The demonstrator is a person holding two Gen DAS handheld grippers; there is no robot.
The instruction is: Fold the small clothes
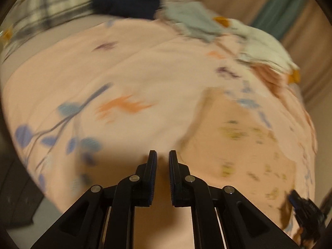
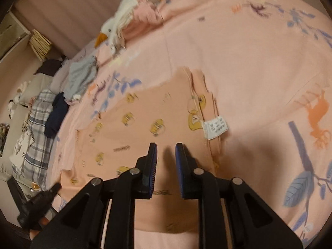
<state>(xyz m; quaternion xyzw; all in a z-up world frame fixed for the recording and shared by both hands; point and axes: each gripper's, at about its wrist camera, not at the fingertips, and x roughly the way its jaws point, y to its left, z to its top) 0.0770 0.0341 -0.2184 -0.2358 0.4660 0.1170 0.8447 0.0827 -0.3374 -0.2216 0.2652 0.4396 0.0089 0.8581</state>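
Left gripper (image 1: pixel 162 155) was down low over the bed, jaws nearly together with only a thin slit between the pads and nothing in them. Bare sheet (image 1: pixel 145 66) showed through that slit. The garment (image 1: pixel 238 145), a peach piece with small yellow prints, lay just beyond those tips and off to their right, its near edge running under the right finger.

Right gripper (image 2: pixel 165 148) hung over the same garment (image 2: pixel 134 128), jaws parted a little wider than the other pair, and empty: only flat cloth and the fingers' own shadow showed in the gap. The pads sat above the fabric, not pinching it. The garment spread flat from under those tips toward the upper left of the right wrist view. Its white care label (image 2: pixel 214 127) stuck out at the garment's right edge, just beyond the right finger and a touch to the right.

The left gripper (image 2: pixel 39 203) came in at the garment's lower left corner in that view.

Beyond the garment, well apart: a grey cloth (image 2: pixel 82 76) and a dark one (image 2: pixel 57 116) to its upper left, a plaid fabric (image 2: pixel 35 124) past those, and a white plush goose (image 2: pixel 124 18) with an orange beak at the far edge of the bed. The left wrist view was blurred, so finer detail there was lost.
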